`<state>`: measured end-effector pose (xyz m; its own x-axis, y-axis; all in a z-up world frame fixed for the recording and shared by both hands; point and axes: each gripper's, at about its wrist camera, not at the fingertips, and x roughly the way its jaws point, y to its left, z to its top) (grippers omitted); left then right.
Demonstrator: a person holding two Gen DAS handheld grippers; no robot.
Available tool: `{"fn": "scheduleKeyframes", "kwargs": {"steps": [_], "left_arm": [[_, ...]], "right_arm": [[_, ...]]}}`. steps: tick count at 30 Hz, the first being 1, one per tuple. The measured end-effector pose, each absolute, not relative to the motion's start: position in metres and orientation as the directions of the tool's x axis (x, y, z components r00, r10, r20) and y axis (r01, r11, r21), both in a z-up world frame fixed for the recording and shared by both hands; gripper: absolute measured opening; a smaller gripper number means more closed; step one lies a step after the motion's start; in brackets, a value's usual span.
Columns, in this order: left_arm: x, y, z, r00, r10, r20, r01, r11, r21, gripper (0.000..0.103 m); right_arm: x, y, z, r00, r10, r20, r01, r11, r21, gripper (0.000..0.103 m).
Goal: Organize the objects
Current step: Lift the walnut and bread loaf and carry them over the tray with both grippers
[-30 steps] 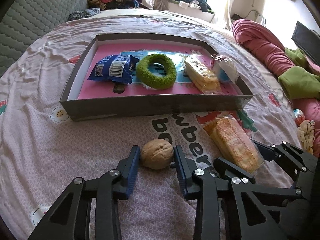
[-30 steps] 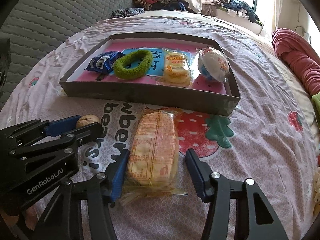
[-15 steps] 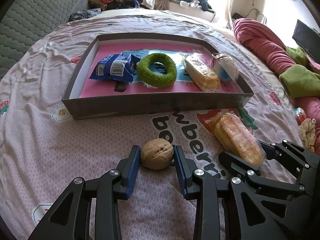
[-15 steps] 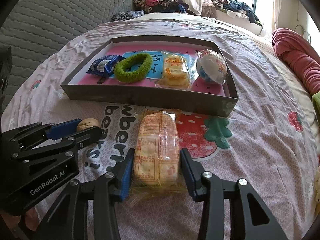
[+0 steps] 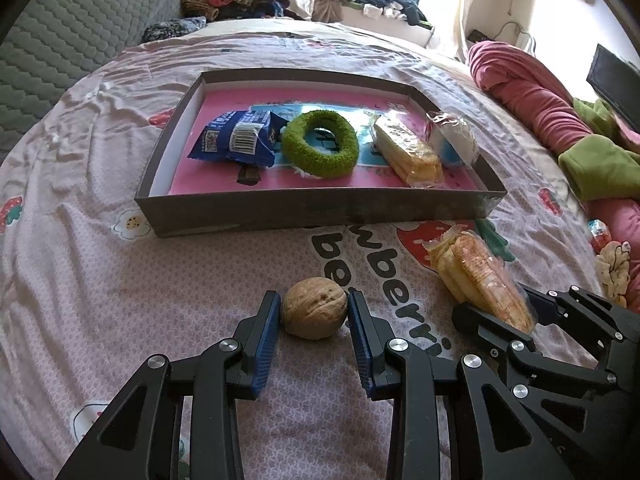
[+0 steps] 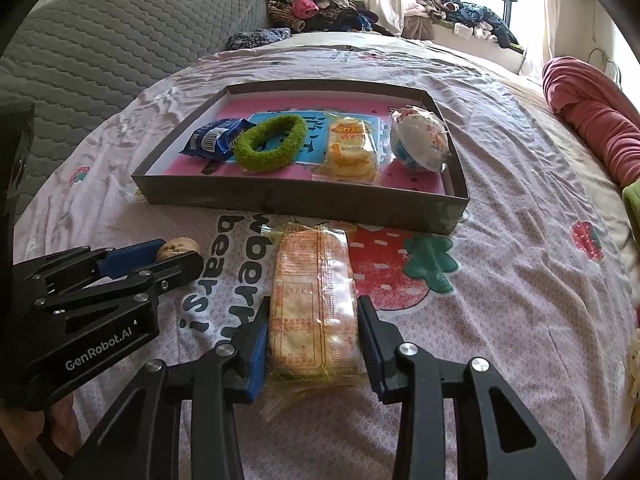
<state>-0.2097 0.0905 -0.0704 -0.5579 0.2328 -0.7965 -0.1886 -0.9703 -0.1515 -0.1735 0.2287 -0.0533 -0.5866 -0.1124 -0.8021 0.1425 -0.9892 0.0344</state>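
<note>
From the left wrist view, the left claw [image 5: 314, 320] sits low on the bedsheet [image 5: 80, 280] with its blue pads clamped against both sides of a walnut [image 5: 314, 307], which rests on the sheet just in front of the shallow cardboard tray [image 5: 280, 210]. The tray already holds a blue snack packet [image 5: 236, 140], a green towelling ring [image 5: 320, 148], a wrapped wafer pack [image 5: 408, 150] and a wrapped round treat [image 5: 454, 140].

From the right wrist view, the right claw [image 6: 314, 330] is clamped on the near end of a cracker pack [image 6: 312, 296] lying lengthwise on the sheet, pointing toward the tray's front wall. The crinkly wrapper bulges between the pads.

To my eye both grips are made and the lift comes next. I'd raise each thing straight up, high enough to clear the front wall. The walnut is round and hard, so it could squirt out. The cracker pack is held at one end and may droop, so carry it slowly and set it in the bare pink strip near the front.
</note>
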Motion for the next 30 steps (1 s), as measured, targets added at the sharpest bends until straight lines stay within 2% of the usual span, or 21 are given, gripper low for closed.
{"fn": "scheduleKeyframes", "kwargs": {"steps": [19,30], "left_arm": [[-0.194,0.083,-0.047,-0.584,0.231,-0.778,-0.181,-0.972,-0.153,0.036],[-0.171,0.076,-0.005,-0.627,0.221,-0.747,-0.179,-0.974,-0.138,0.036]], "right_arm": [[-0.158,0.224,-0.035,-0.601,-0.13,-0.789,0.161,-0.986,0.04,0.04],[-0.136,0.22,0.005,-0.645,-0.135,-0.752,0.167,-0.985,0.034,0.04]]}}
